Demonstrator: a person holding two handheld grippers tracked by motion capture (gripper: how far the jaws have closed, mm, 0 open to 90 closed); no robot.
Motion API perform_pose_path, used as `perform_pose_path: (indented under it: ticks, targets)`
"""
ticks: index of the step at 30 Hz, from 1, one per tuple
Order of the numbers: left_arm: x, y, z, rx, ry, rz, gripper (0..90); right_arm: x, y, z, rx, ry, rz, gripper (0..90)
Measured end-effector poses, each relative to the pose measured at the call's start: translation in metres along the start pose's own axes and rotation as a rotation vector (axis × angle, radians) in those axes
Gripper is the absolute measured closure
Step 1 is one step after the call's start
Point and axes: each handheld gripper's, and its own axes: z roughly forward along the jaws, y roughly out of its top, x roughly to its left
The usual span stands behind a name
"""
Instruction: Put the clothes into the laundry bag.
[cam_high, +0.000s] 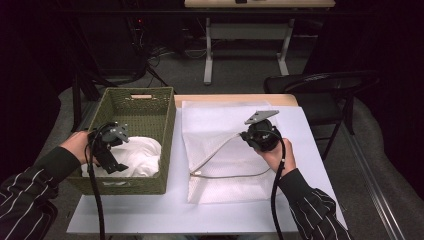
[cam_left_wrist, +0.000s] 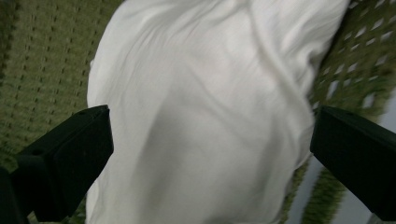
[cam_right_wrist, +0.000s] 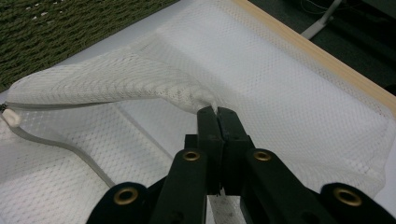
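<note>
baskets: 1 (cam_high: 135, 107) | white cloths: 1 (cam_high: 135, 155) | mesh bags: 1 (cam_high: 225, 150) | chairs: 1 (cam_high: 320, 82)

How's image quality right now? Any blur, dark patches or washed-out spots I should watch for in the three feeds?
High view: table lit, surroundings almost black, the white cloth in the green basket nearly blown out. Left gripper view: soft and blurred, with a grey shadow on the cloth between the open jaws of the left gripper. Right gripper view: sharp on the mesh bag pinched by the right gripper; the far floor is dim.
</note>
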Motion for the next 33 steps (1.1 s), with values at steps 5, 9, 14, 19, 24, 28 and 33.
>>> perform_pose_path:
  ticks: [5,9,14,19,24,28,33]
  targets:
    - [0.0,0.01,0.008,0.057,0.013,0.077,0.0,0.0,0.0,0.001,0.004,0.0,0.0,89.7]
    - [0.005,0.015,0.023,0.143,0.011,0.1,0.0,0.001,0.0,0.001,0.002,0.0,0.003,89.7]
    - [0.012,0.014,0.039,0.132,-0.027,0.077,0.0,0.001,-0.001,0.003,0.011,0.006,0.003,89.7]
    - [0.016,0.015,0.048,0.132,-0.078,0.079,0.0,0.0,-0.001,0.002,0.014,0.004,0.004,89.7]
    - [0.013,0.02,0.056,0.135,-0.096,0.098,0.0,0.0,-0.002,0.003,0.017,0.007,0.006,89.6]
    - [0.013,0.02,0.063,0.145,-0.075,0.089,0.0,0.002,-0.002,0.004,0.019,0.008,0.0,89.6]
    - [0.019,0.018,0.067,0.131,-0.07,0.062,0.0,0.002,-0.002,0.003,0.021,0.006,0.002,89.6]
